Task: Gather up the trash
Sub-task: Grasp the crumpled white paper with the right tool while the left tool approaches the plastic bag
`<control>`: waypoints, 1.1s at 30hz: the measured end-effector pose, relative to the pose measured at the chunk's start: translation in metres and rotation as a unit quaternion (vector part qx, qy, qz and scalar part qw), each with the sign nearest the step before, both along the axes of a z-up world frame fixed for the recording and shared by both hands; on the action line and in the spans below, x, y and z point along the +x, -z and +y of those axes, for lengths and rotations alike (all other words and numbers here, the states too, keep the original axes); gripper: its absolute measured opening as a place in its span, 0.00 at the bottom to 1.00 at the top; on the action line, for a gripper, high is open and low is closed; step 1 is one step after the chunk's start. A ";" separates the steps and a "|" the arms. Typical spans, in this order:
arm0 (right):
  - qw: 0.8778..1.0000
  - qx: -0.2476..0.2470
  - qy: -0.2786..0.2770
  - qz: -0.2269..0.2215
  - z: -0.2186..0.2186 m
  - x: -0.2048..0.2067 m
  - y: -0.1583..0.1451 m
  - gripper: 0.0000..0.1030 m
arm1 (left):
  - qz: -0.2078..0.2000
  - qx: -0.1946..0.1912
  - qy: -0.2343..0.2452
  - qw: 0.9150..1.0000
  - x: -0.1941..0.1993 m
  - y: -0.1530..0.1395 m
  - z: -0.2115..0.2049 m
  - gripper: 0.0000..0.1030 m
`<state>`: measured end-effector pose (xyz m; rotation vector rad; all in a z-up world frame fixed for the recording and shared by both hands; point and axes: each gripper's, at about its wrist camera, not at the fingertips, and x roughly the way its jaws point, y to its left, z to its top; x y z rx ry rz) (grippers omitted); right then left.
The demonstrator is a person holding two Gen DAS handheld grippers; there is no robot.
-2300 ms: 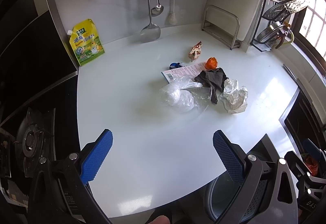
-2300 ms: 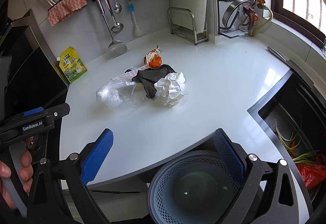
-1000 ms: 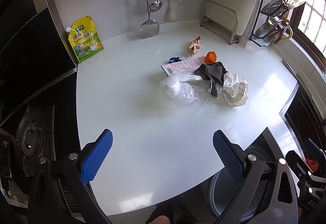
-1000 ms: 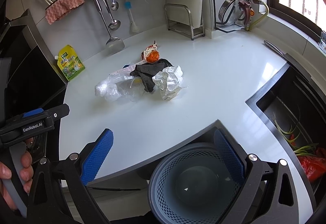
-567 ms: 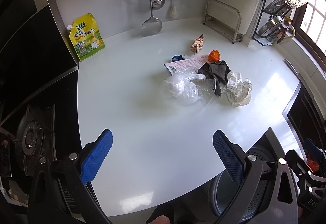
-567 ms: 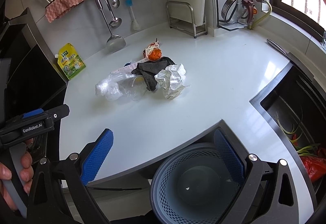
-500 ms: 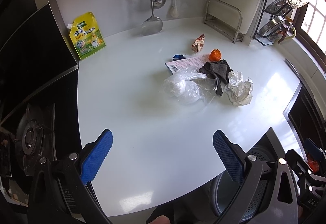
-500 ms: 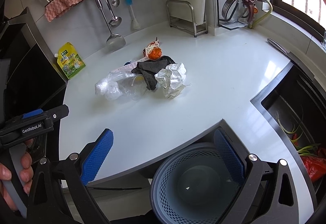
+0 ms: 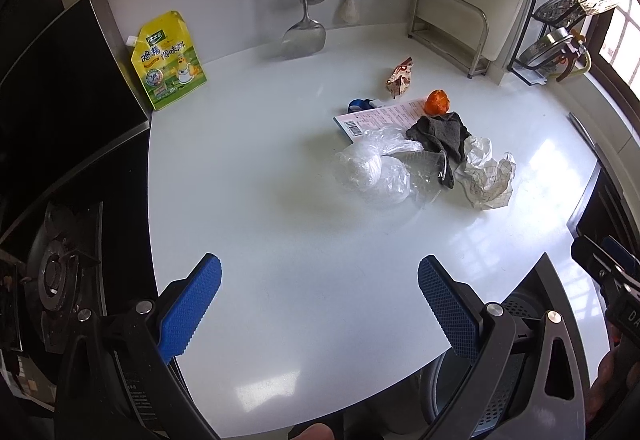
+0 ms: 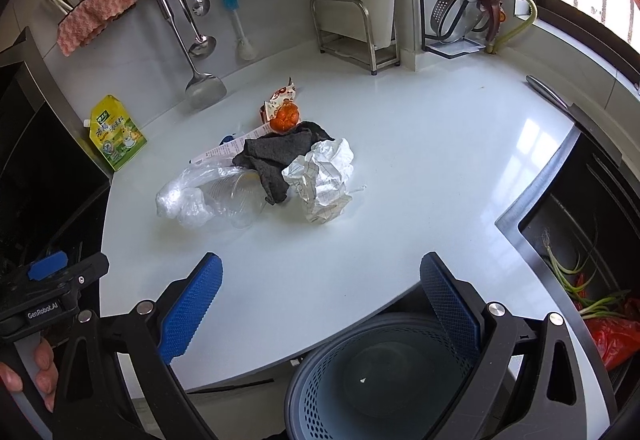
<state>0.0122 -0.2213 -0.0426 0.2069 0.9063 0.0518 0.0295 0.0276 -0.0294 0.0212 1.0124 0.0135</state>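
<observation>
A pile of trash lies in the middle of the white counter (image 9: pixel 260 200): a clear plastic bag (image 9: pixel 370 172), a dark grey cloth (image 9: pixel 440 134), crumpled white paper (image 9: pixel 486 176), an orange peel (image 9: pixel 436 102), a printed leaflet (image 9: pixel 376 118) and a snack wrapper (image 9: pixel 400 78). The right wrist view shows the bag (image 10: pixel 188 196), cloth (image 10: pixel 276 156), paper (image 10: pixel 322 180) and peel (image 10: pixel 284 118). My left gripper (image 9: pixel 320 304) is open and empty, short of the pile. My right gripper (image 10: pixel 320 304) is open and empty above a grey mesh bin (image 10: pixel 384 372).
A yellow seasoning pouch (image 9: pixel 170 60) leans at the back left by the black stove (image 9: pixel 52 272). Utensils (image 9: pixel 308 0) hang on the back wall. A metal rack (image 9: pixel 450 28) stands at the back right. A sink (image 10: pixel 592 240) with scallions lies on the right.
Both grippers have drifted slightly toward the trash pile, which looks a little nearer. Both stay open and empty. The trash has not moved.
</observation>
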 end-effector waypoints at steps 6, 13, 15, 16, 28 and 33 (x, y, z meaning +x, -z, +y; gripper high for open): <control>1.000 -0.010 -0.018 0.009 0.000 0.046 0.017 0.92 | 0.010 0.003 0.002 1.000 0.014 0.008 0.004 0.94; 0.999 -0.018 -0.023 0.041 0.004 0.103 0.053 0.91 | 0.028 0.014 -0.002 1.000 0.028 0.021 0.016 0.94; 0.998 -0.014 -0.023 0.056 0.004 0.115 0.064 0.91 | 0.032 0.017 -0.005 0.999 0.031 0.023 0.021 0.94; 0.998 -0.012 -0.022 0.060 0.004 0.120 0.068 0.91 | 0.034 0.019 -0.006 0.999 0.032 0.024 0.024 0.94; 0.994 0.008 -0.032 0.100 0.005 0.137 0.093 0.44 | 0.048 0.019 -0.004 0.999 0.055 0.036 0.030 0.94; 0.994 0.020 -0.030 0.100 0.002 0.135 0.091 0.32 | 0.046 0.014 0.008 0.999 0.062 0.037 0.020 0.94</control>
